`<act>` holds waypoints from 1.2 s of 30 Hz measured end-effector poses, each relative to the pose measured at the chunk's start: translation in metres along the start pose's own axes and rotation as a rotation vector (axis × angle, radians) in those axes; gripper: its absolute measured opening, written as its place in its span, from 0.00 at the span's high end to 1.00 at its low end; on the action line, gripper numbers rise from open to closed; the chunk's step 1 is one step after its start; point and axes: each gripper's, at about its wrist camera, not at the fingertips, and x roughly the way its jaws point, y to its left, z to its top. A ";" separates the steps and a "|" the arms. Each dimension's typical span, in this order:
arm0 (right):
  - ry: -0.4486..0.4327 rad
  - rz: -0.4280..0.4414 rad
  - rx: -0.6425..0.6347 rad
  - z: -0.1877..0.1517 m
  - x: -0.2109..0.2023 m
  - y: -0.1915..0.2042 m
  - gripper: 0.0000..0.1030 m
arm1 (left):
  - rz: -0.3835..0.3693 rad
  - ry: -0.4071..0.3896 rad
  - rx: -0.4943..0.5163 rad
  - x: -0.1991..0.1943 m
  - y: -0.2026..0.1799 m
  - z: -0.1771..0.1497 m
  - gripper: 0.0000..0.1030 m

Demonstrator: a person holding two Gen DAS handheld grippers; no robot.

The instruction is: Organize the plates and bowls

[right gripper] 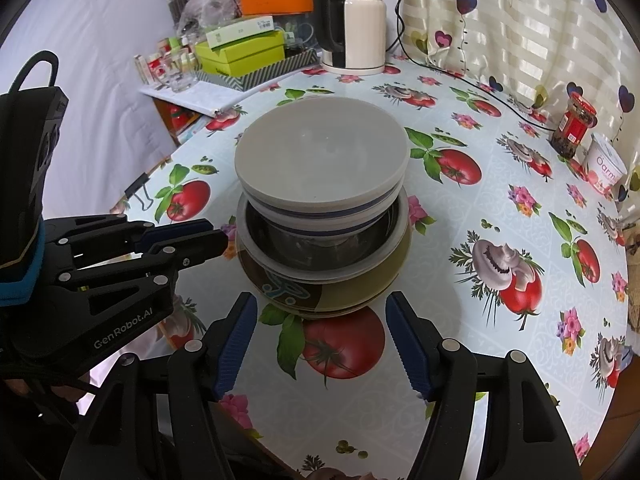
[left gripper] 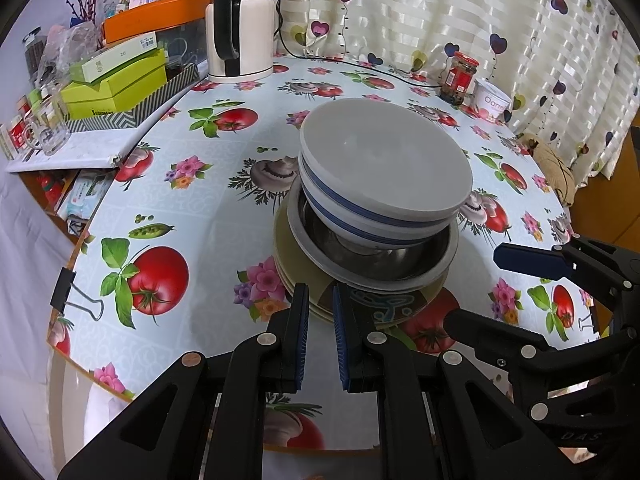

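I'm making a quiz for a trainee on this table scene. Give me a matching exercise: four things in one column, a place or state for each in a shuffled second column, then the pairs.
Things:
1. white bowl with blue bands
2. metal bowl
3. olive plates
4. red-lidded jar

Places or states:
A. bottom of the stack, on the tablecloth
B. top of the stack
C. far side, next to the white tub by the curtain
D. middle of the stack, with the top bowl sitting in it

Pairs: 1-B, 2-D, 3-A, 4-C
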 end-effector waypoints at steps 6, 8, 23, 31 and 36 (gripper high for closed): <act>0.002 0.000 0.001 0.000 0.000 0.000 0.34 | -0.002 0.006 0.002 0.002 -0.001 -0.001 0.88; 0.002 0.000 0.001 0.000 0.000 0.000 0.34 | -0.002 0.008 0.003 0.002 -0.001 -0.001 0.88; 0.002 0.000 0.001 0.001 0.000 0.000 0.34 | -0.002 0.009 0.002 0.003 -0.001 -0.001 0.88; 0.002 0.001 0.001 0.000 0.000 0.000 0.33 | -0.001 0.008 0.003 0.002 -0.002 -0.001 0.88; 0.002 0.001 0.001 0.000 0.000 0.000 0.33 | 0.000 0.007 0.003 0.002 -0.002 -0.001 0.88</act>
